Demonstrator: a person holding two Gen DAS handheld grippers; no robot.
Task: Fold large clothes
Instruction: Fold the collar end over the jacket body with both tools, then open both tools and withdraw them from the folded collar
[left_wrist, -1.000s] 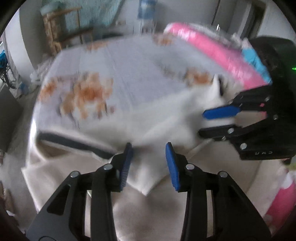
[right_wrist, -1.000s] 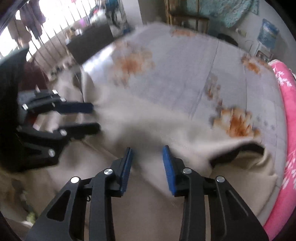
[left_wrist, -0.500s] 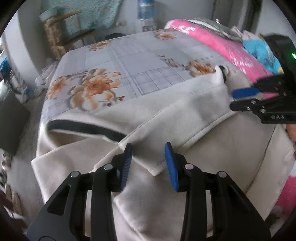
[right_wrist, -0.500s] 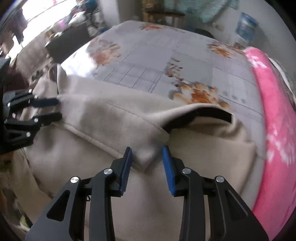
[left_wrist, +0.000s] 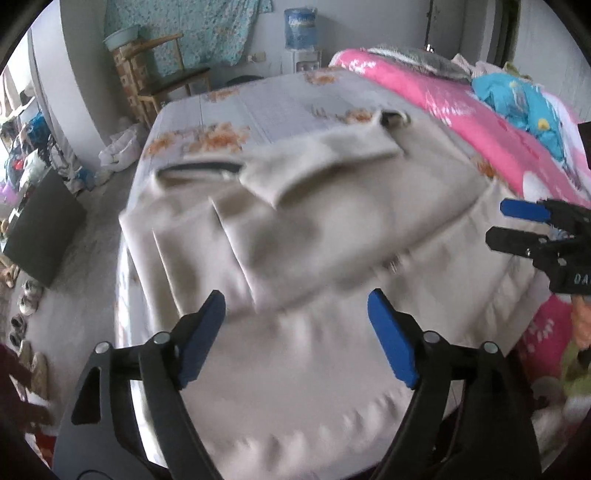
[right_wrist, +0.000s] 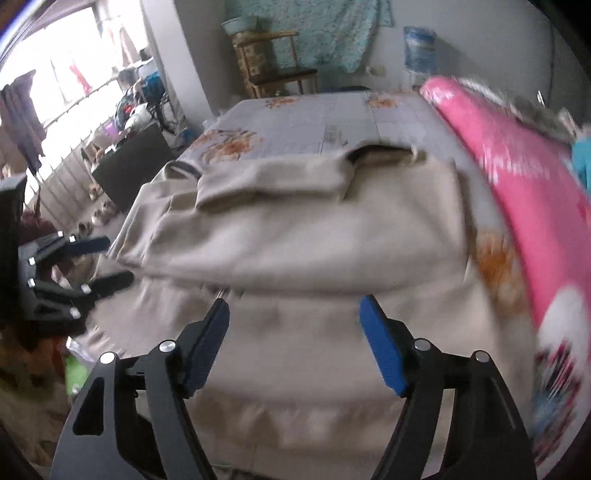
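- Both tongs have let go of the folded-over flap and pulled back toward the near edge of the bed (left_wrist: 258, 107).
- Beige garment (right_wrist: 314, 236) lies ahead of both, its long axis running crosswise between them.
- Left tongs (left_wrist: 295, 325) and right tongs (right_wrist: 293, 328) are opening, nothing between them; each sits about equally near its own end.

Readable marks: one fragment only

In the left wrist view, pale letters "DA" stand on the black body of the right tongs (left_wrist: 524, 225) at the frame's right edge, cut off there; print on the pink blanket (left_wrist: 454, 110) and water bottle (left_wrist: 300, 27) is too blurred.
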